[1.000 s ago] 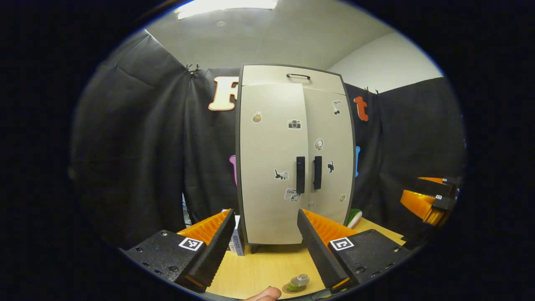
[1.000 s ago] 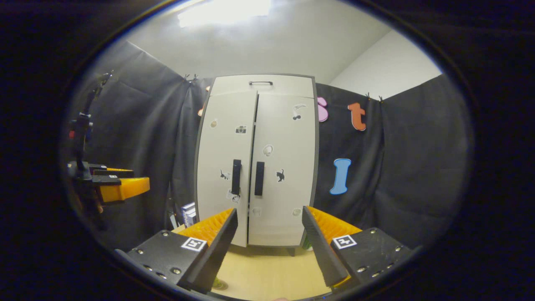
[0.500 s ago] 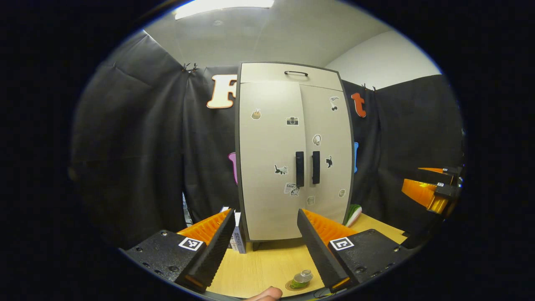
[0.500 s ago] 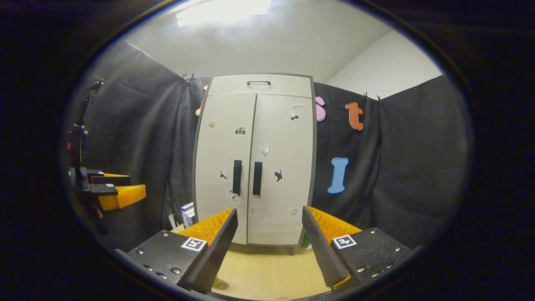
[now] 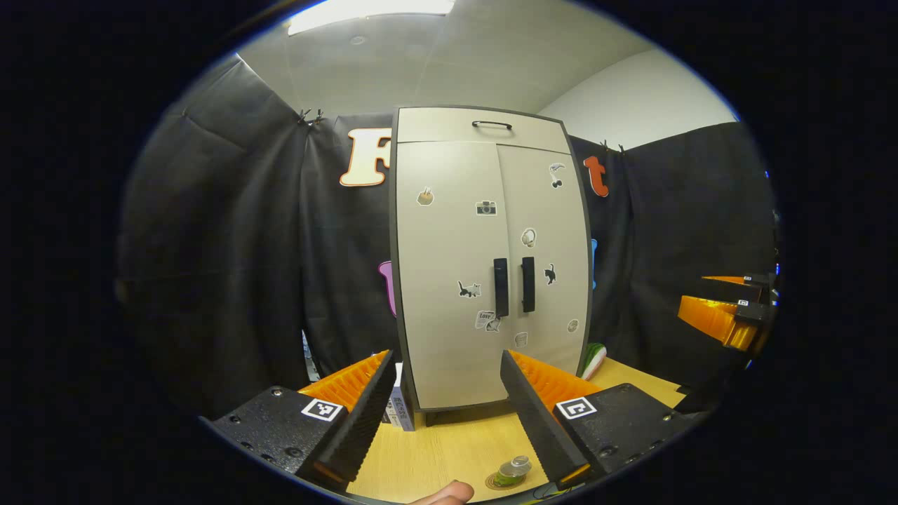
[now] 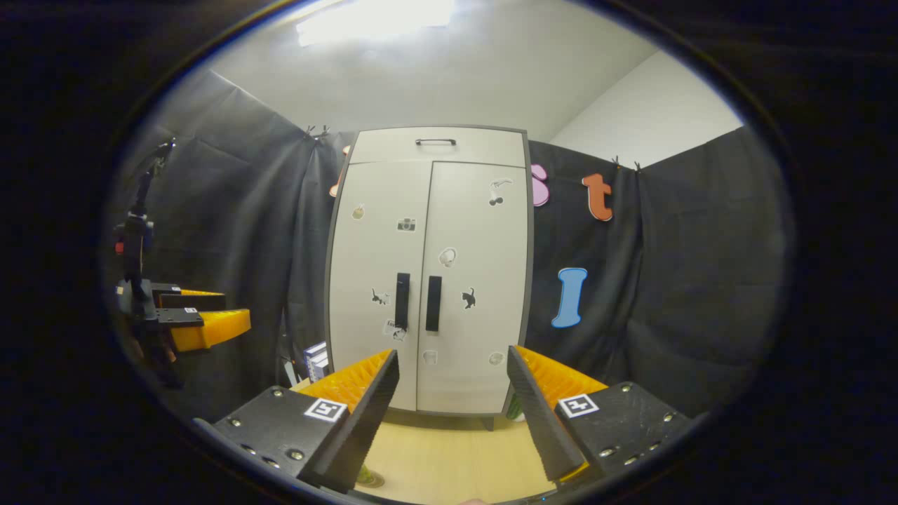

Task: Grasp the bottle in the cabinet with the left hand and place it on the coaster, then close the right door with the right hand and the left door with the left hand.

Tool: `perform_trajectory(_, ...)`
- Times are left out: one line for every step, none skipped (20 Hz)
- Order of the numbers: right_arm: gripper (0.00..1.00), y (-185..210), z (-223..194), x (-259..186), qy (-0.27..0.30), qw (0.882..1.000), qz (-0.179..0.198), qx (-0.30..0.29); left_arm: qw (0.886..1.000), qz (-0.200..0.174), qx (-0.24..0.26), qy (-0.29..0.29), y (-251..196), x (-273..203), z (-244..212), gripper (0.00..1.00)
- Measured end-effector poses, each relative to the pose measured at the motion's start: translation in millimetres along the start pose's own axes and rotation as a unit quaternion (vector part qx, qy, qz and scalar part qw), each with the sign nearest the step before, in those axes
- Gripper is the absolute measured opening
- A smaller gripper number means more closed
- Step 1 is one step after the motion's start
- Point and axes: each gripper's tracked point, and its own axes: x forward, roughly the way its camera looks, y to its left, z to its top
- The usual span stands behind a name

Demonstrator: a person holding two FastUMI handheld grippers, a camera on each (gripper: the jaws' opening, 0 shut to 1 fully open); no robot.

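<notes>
I see the wooden desk (image 5: 449, 449) carrying the cabinet (image 5: 484, 280) at its back edge, the coaster (image 5: 499, 482) near its front.

No writing on the cabinet (image 5: 484, 259) is legible.

Cabinet (image 5: 484, 259): tall, pale beige with a dark frame, standing upright on short feet at the back of the wooden table; a top drawer panel with a dark handle; small stickers scattered over the front.
Left door (image 5: 445, 273): shut, flush with the frame, dark vertical handle near the centre seam.
Right door (image 5: 547, 259): shut, meeting the left door at the seam, its dark handle just beside the other.
Bottle (image 5: 513, 468): small, clear with greenish contents, seen from above, standing on the coaster.
Coaster (image 5: 493, 482): round, brown, flat on the table in front of the cabinet.
</notes>
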Motion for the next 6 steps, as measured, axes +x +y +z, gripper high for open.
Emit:
perform_trajectory(0.94,0.0,-0.8,0.0,0.002,1.000,-0.001,-0.001,1.000,0.001,0.000,0.002,1.4,0.7,-2.0,0.95)
perform_trajectory(0.94,0.4,-0.9,0.0,0.003,1.000,0.000,-0.001,1.000,0.002,0.000,0.003,3.3,1.5,-3.5,0.95)
perform_trajectory(0.94,0.1,-1.4,0.3,0.003,1.000,0.000,0.000,1.000,0.001,0.000,0.002,4.4,2.0,-3.8,0.95)
perform_trajectory(0.94,0.8,-1.3,0.4,0.003,1.000,0.001,0.001,1.000,0.002,0.002,0.002,7.1,1.9,-5.0,0.95)
perform_trajectory(0.94,1.0,-2.6,0.9,0.003,1.000,0.002,0.000,1.000,0.004,0.002,0.003,11.1,1.5,-6.6,0.95)
perform_trajectory(0.94,1.1,-2.4,0.9,0.001,1.000,0.002,-0.001,1.000,0.001,0.000,0.004,13.0,1.1,-9.2,0.95)
